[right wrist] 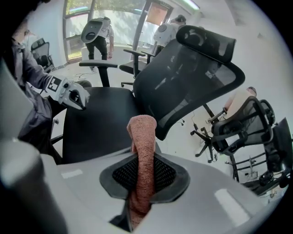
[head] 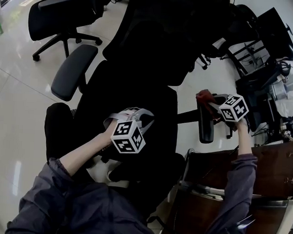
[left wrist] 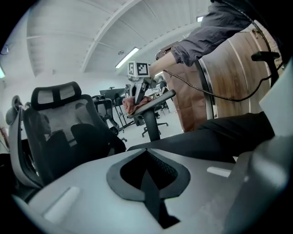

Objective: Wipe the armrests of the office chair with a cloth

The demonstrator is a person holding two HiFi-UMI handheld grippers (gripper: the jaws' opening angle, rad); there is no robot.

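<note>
Right gripper (right wrist: 143, 180) is clamped tight on the cloth (right wrist: 141, 146), with the cloth down on the chair's right armrest (head: 206, 127) at the backrest end. I'd say the wipe of this side is just starting. Left gripper (left wrist: 149, 176) hangs over the chair's seat (head: 138, 91), jaws together with nothing between them. The next move calls for a steady drag of the cloth along the pad to its front end, then a crossing to the chair's left armrest (head: 72, 71), not yet touched.

cloth (head: 205, 97) on armrest (head: 206, 128) at right, left gripper (head: 129, 136) seemingly over chair seat (head: 159, 107)
</note>
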